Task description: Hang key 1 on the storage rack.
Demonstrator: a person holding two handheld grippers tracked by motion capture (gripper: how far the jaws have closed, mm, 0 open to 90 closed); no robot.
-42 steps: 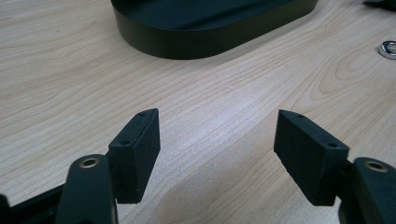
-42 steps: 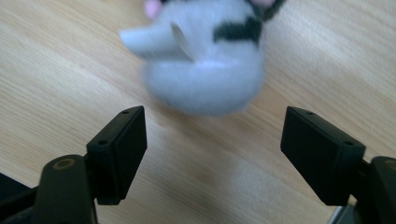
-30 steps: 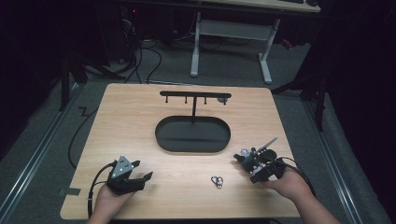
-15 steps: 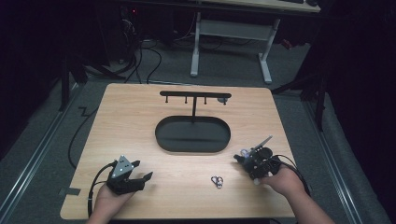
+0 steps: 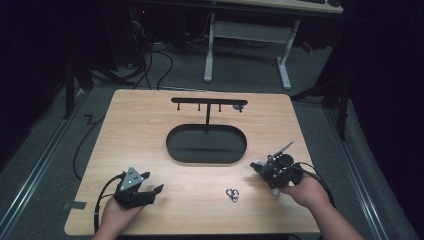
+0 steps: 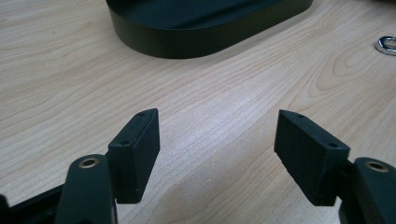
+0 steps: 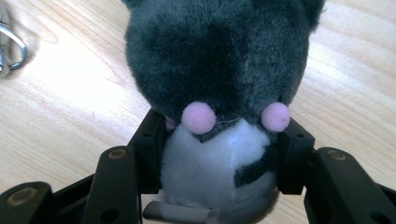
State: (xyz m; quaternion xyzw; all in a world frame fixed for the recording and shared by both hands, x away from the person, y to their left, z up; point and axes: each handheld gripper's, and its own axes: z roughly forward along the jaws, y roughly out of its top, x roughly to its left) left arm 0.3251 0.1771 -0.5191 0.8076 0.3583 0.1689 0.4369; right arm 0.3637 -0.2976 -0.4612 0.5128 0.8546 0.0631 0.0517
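Right gripper (image 7: 219,149) clamped on a grey plush toy (image 7: 219,70); left gripper (image 6: 217,154) has its jaws apart, holding nothing.
The jaws, just closing, pinch only the toy's soft white belly; the plush may squash and slip out when lifted, and the metal clasp (image 7: 11,44) beside it could snag.

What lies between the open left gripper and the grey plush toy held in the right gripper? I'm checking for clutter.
In the high view, a small metal clasp lies on the wooden table between left gripper and plush toy; otherwise bare.
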